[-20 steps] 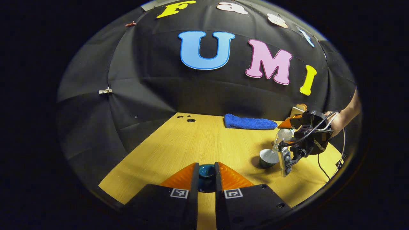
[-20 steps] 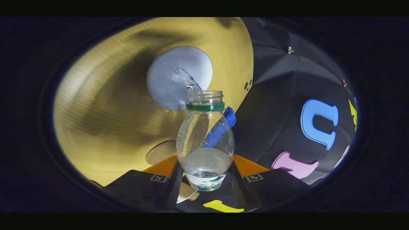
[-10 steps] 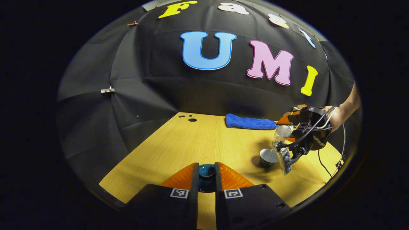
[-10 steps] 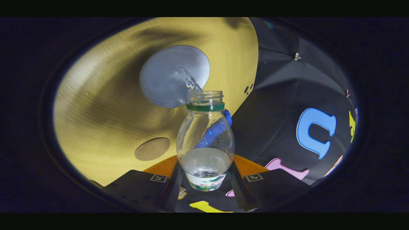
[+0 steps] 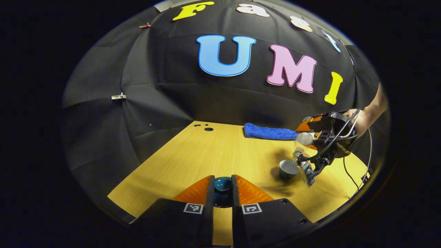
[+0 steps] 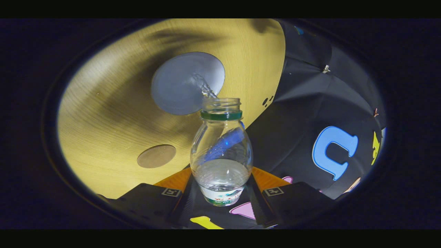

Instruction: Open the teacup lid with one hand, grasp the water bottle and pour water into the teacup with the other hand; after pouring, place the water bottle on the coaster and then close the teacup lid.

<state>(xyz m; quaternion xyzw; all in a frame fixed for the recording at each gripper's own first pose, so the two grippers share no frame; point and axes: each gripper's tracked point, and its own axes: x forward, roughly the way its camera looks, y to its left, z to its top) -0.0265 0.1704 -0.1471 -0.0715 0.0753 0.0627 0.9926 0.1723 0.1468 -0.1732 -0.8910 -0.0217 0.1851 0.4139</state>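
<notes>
Tilted over the open teacup (image 6: 187,82), the clear water bottle (image 6: 221,151) has its open mouth at the cup's rim, and a thin stream of water (image 6: 206,90) runs into the cup. My right gripper (image 6: 222,187) is shut on the bottle's lower body. A round brown coaster (image 6: 156,156) lies on the table beside the cup. In the left gripper view, my left gripper (image 5: 223,185) is shut on the dark teal teacup lid (image 5: 223,183), held low over the table's near edge. Farther right stand the teacup (image 5: 287,168) and the tipped bottle (image 5: 303,141).
A folded blue towel (image 5: 270,132) lies at the back of the wooden table (image 5: 206,155). Small round holes (image 5: 208,129) mark the table's far left corner. A person's forearm (image 5: 373,112) reaches in from the right behind the bottle.
The right gripper has lifted and swung the bottle slightly; the coaster has come further out from behind it. Water still streams into the cup. The left gripper holds the lid still.
</notes>
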